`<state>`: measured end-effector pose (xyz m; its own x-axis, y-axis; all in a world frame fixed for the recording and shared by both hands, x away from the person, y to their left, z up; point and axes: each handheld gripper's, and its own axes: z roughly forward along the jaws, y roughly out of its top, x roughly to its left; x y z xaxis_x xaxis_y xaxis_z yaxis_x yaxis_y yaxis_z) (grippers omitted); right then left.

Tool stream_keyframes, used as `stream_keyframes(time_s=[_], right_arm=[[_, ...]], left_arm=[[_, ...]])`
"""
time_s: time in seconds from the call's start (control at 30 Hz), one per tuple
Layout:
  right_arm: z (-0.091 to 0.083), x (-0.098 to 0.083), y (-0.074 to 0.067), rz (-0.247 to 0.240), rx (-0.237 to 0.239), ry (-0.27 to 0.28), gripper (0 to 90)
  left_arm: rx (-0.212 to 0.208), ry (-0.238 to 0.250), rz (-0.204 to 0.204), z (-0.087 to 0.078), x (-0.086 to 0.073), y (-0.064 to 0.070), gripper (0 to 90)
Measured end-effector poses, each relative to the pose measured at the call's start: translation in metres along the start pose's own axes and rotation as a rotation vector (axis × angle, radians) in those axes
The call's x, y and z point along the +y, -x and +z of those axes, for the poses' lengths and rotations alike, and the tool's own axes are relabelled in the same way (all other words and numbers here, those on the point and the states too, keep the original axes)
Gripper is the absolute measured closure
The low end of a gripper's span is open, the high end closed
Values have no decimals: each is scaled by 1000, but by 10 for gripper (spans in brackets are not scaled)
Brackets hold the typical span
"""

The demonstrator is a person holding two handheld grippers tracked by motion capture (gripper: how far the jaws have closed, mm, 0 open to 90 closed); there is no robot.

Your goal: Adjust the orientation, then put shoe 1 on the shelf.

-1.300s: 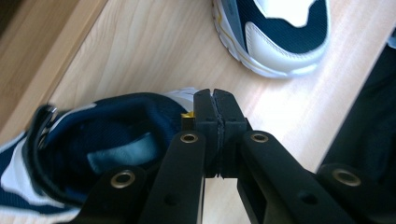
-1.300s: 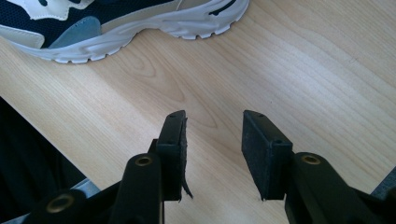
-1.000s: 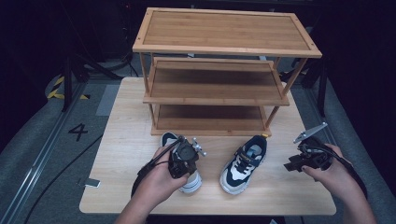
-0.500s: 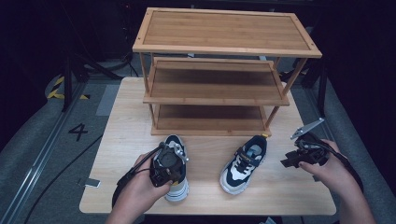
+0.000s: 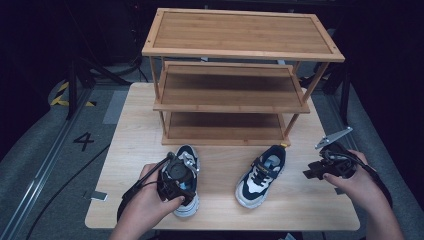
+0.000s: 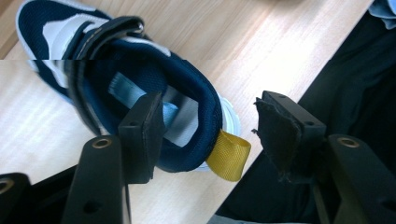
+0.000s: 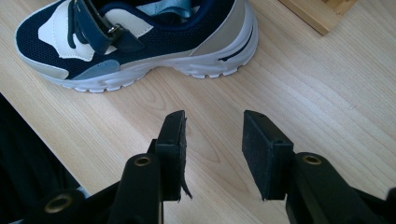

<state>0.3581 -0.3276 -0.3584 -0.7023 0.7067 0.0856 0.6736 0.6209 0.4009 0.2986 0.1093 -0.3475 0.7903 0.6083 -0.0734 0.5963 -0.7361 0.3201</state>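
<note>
Wooden table (image 5: pixel 135 145), grey floor (image 5: pixel 45 165).

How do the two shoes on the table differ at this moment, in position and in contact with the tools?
The left shoe has the left tool open around its heel collar, one jaw inside; the right shoe lies untouched, apart from the open right tool. The left shoe points straight at the rack; the right shoe angles. Both are navy and white.

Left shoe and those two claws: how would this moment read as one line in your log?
left gripper: open, straddling left shoe heel | right gripper: open, holding nothing, above table beside right shoe | rack: shelves bare
</note>
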Motion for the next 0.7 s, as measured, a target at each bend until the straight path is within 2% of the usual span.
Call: stream_keyframes(time_s=[0.13,0.37,0.57,0.63,0.7], right_arm=[[2,0,0,4,1,-5,597],[2,2,-2,-9,1,3,597],[5,3,-3,-14,3,-5,597],[5,3,-3,-17,5,-4,596],[5,3,-3,-18,3,-3,594]], left_arm=[[-6,-60,-35,14,-1,-3,406],[-45,-98,-25,36,-4,-9,430],[-71,-85,38,45,-8,-15,509],[-121,-85,58,50,-10,-18,555],[-163,-63,78,56,-12,-21,581]])
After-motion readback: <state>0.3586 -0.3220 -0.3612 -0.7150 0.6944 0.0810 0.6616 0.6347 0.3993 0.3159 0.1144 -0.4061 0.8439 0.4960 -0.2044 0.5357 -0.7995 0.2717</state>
